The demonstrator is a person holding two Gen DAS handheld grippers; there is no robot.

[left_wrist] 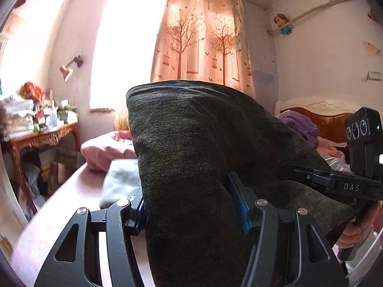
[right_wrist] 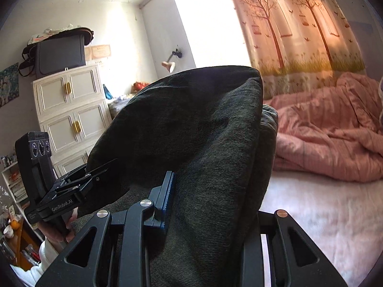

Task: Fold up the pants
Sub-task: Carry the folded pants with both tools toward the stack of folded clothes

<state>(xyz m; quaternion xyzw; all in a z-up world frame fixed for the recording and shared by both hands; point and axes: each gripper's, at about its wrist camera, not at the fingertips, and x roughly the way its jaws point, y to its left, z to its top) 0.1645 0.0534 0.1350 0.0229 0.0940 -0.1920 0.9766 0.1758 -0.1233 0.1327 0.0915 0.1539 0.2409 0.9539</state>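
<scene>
Dark green-grey pants (left_wrist: 191,148) are bunched between the fingers of the left gripper (left_wrist: 189,205), whose blue-padded jaws are pressed against the thick fabric on both sides at a moderate width. From there the cloth is draped forward over the fingers and held up above the bed (left_wrist: 59,215). On the right of that view the right gripper (left_wrist: 311,179) is seen, carried by a hand (left_wrist: 354,234) and clamped on the same garment. In the right wrist view the pants (right_wrist: 198,143) are pinched more narrowly by the right gripper (right_wrist: 215,198); only one blue pad (right_wrist: 167,198) is visible, the other being covered by cloth. A pink quilt (right_wrist: 335,129) is heaped on the bed behind, below a tree-patterned curtain (right_wrist: 299,24), and a white cabinet (right_wrist: 69,110) is seen at left.
</scene>
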